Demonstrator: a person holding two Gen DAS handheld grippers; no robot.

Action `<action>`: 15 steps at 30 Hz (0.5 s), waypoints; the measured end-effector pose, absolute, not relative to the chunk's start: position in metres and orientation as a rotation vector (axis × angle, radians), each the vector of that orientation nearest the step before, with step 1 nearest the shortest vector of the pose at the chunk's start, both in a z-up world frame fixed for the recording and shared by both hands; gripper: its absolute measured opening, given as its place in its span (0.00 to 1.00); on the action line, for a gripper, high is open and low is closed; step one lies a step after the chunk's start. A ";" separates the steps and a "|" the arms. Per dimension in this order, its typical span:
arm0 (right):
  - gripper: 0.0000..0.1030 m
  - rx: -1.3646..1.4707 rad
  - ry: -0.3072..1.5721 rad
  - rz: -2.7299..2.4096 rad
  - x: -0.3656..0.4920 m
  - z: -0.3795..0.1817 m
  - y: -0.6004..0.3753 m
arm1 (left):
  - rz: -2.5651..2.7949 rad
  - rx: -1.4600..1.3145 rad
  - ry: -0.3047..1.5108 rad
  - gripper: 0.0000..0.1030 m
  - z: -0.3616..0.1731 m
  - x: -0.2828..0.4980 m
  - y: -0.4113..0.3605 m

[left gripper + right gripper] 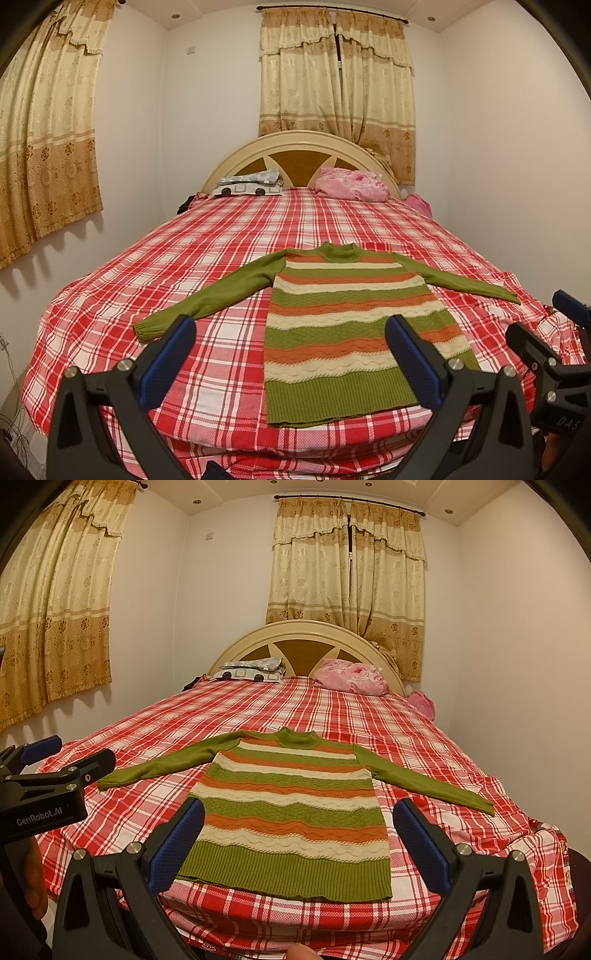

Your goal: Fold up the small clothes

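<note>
Striped sweater [332,325] flat on bed [207,236], face up, both sleeves spread out, hem near foot edge of bed, collar toward headboard [299,147]; left claw [290,350] wide open, empty, hovering over foot of bed just short of sweater hem; right claw [297,834] wide open, empty, also at foot of bed before hem; pink pillow [351,184] and patterned pillow [247,184] against headboard, well apart from sweater; curtains [332,74] behind headboard.
</note>
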State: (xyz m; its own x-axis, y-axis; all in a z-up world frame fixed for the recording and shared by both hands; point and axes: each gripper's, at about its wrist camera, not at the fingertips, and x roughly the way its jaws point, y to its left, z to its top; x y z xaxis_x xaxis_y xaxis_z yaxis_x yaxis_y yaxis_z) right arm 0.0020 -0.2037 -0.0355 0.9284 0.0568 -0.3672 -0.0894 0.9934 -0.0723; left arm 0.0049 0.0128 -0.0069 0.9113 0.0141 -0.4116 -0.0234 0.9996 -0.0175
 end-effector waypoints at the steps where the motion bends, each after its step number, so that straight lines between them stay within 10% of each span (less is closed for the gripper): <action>1: 0.99 -0.089 0.374 0.075 0.002 -0.035 -0.204 | 0.021 -0.022 0.423 1.00 -0.007 0.005 0.013; 15: 0.99 -0.094 0.382 0.070 0.002 -0.052 -0.197 | 0.023 -0.005 0.428 1.00 -0.012 0.009 0.017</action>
